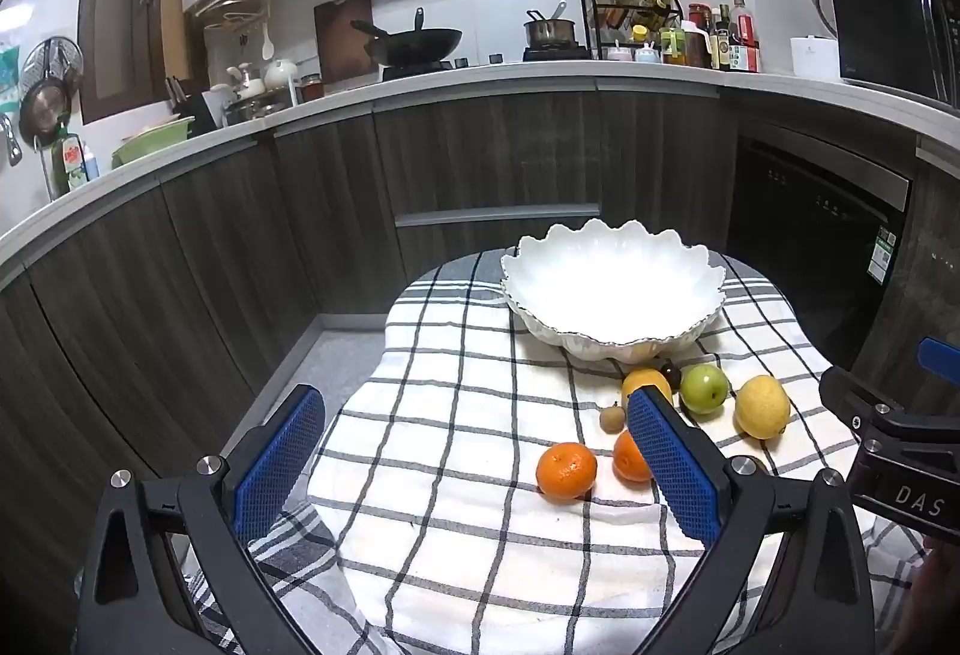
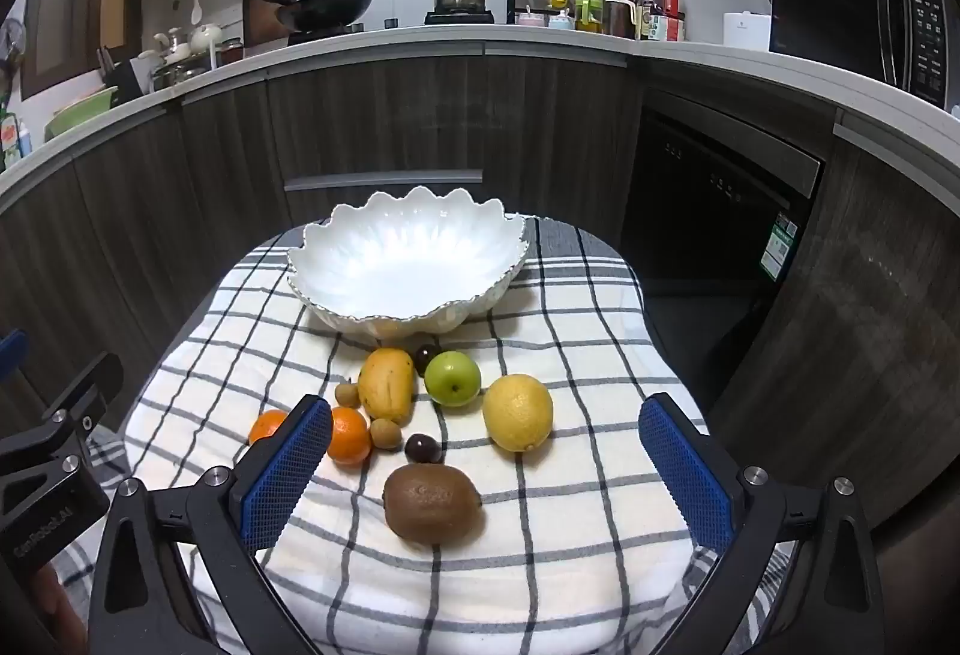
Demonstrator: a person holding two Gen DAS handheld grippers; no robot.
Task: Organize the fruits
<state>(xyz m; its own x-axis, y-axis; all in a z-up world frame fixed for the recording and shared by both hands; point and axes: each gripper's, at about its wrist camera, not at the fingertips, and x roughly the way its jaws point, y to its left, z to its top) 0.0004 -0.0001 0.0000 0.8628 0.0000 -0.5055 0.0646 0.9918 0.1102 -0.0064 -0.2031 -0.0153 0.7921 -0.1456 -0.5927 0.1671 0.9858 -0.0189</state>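
A white scalloped bowl stands empty at the far side of a checked cloth. In front of it lie a mango, a green apple, a lemon, two mandarins, a kiwi, dark plums and small brown fruits. My right gripper is open and empty, the kiwi between its fingers' line. My left gripper is open and empty, above the cloth left of the fruits; a mandarin lies just inside its right finger.
The cloth covers a small table with floor to its left. Dark wood cabinets and a dishwasher stand behind. The counter holds a wok, pot, spice rack and microwave. The other gripper's body shows at the right edge.
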